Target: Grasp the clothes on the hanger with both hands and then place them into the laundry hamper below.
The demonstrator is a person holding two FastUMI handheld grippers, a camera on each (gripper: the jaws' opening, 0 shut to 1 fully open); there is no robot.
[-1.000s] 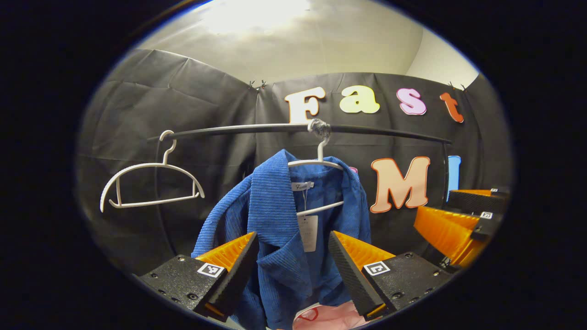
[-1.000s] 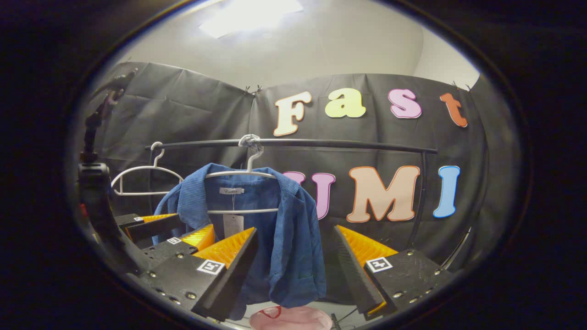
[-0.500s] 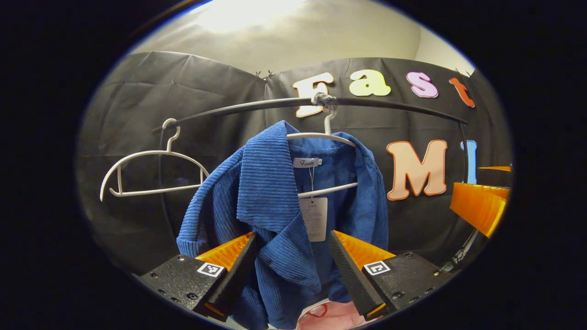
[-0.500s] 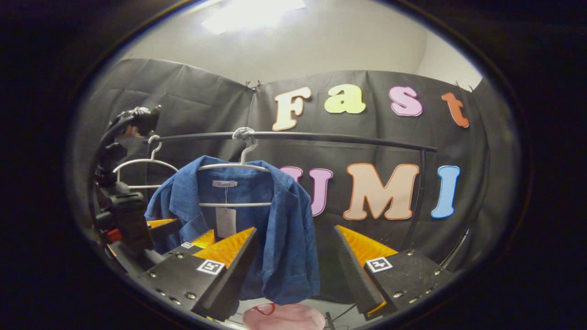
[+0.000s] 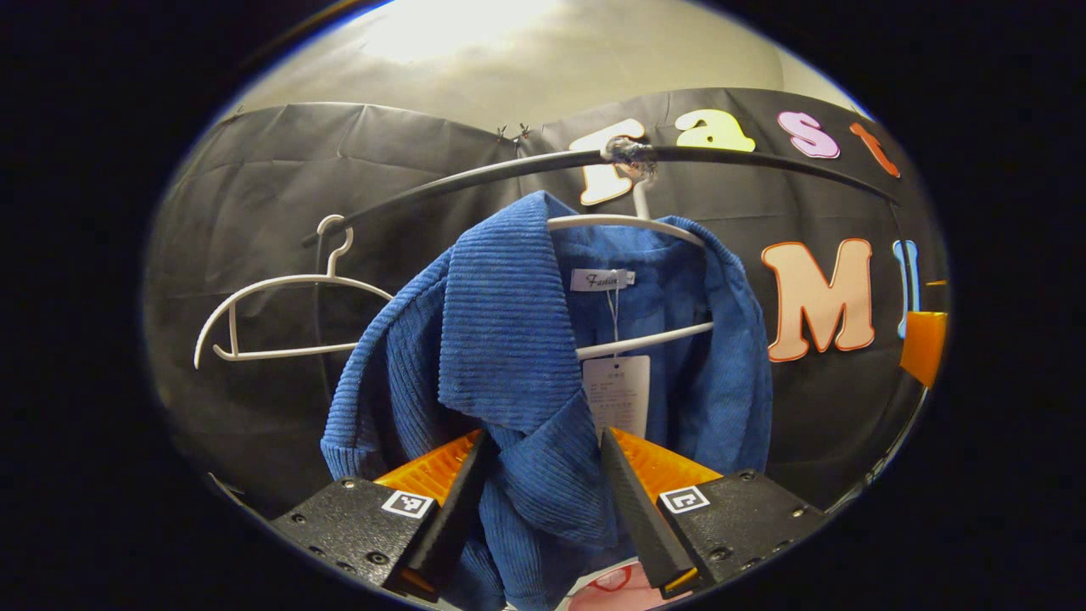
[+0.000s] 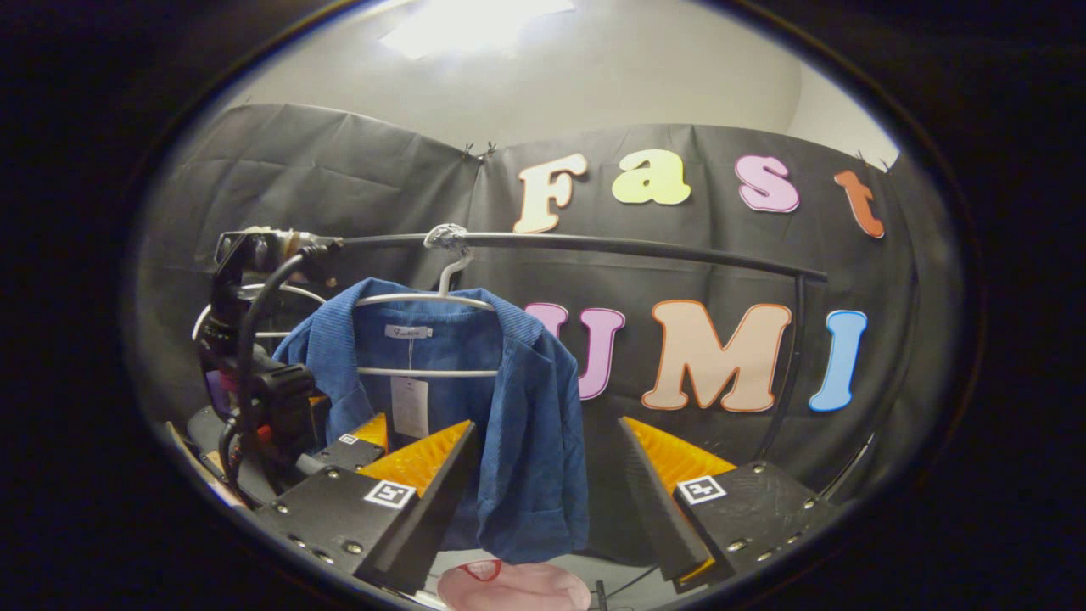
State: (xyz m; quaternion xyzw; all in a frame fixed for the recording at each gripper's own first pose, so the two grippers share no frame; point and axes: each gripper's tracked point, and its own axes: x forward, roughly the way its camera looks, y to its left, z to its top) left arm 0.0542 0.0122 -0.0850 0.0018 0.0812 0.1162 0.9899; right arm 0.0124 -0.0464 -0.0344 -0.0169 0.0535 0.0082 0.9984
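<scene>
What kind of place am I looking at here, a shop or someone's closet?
Neither, probably: it looks like a small booth set up for practice with laundry. Black cloth hangs as walls, a clothes rail carries a blue jacket and a bare hanger, and something pink, perhaps a hamper, sits below.

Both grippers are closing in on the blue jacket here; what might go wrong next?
1. The left gripper straddles only the lapel of the blue corduroy jacket; a thin pinch may slip.
2. The jacket hangs on the white hanger tied to the rail; pulling could snag it.
3. The paper tag may get pinched instead.
</scene>
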